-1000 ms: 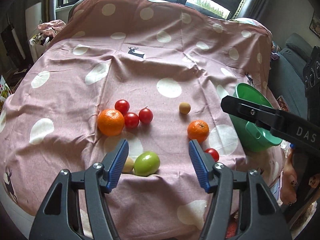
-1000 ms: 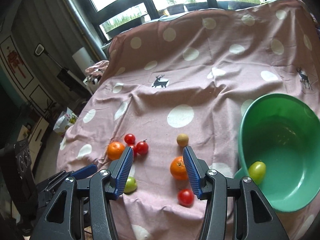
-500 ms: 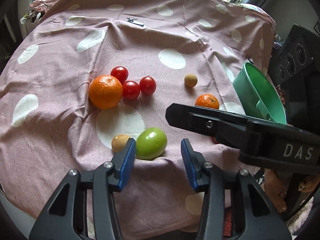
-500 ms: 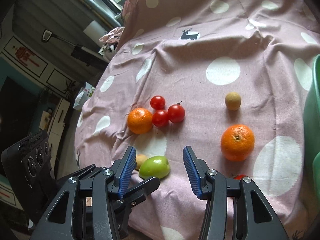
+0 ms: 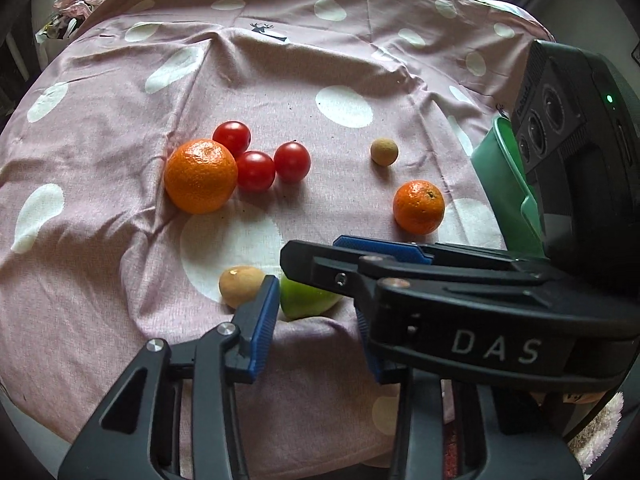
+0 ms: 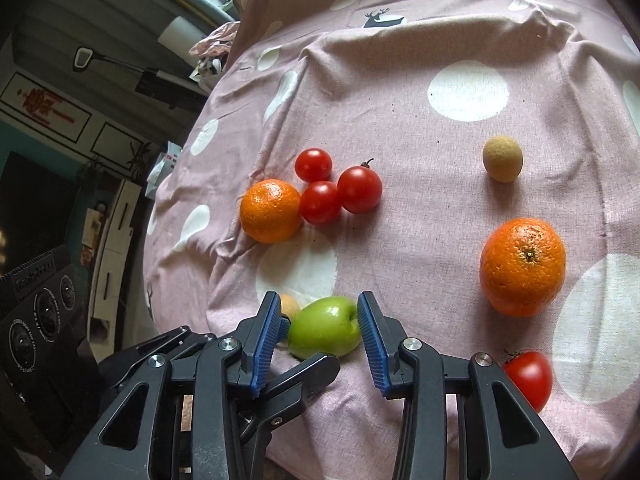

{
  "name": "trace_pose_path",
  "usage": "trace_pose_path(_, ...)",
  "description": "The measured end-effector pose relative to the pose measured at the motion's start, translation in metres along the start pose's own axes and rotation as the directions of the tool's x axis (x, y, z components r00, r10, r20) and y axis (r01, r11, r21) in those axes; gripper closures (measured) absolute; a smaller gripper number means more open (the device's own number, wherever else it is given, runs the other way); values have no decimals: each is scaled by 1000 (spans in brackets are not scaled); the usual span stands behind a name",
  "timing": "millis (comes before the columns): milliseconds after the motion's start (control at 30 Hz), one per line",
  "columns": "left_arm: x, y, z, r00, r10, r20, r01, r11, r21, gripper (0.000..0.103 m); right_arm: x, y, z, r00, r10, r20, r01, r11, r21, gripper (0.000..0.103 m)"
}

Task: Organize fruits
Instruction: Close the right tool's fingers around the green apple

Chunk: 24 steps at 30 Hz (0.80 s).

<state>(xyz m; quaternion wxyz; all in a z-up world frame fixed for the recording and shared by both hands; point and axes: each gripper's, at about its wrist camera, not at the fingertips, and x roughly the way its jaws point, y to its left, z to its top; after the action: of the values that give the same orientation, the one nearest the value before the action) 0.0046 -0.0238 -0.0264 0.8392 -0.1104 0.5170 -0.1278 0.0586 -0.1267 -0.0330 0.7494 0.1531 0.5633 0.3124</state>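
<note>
The green apple (image 6: pixel 324 332) lies at the near edge of the surface (image 6: pixel 400 120), straddled by both grippers, its long axis running left to right across the right gripper (image 6: pixel 318 340). That gripper's closing jaws flank it with slim gaps (no pad contact is seen). The left gripper (image 5: pixel 316 316) is also closing; its right pad is hidden, so contact cannot be told. Compared with a second earlier, both grippers are lower and narrower, and the right gripper has shifted from the small orange (image 6: pixel 522 266) to the apple.
</note>
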Motion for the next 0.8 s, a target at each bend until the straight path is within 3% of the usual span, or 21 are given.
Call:
trace_pose_path(67, 1, 1, 0, 1000, 4, -1, -4, 1000, -8, 71, 2, -2, 0, 1000, -6, -6, 6, 1000, 6, 60)
trace_pose_path(433, 9, -6, 4, 999, -38, 4, 38, 999, -3, 71, -2, -11, 0, 998, -58, 6, 58, 998, 18, 61)
trace_pose_path(800, 15, -23, 11, 994, -101, 41, 101, 995, 5, 73, -21, -27, 3, 991, -118, 71, 114, 992, 61, 61)
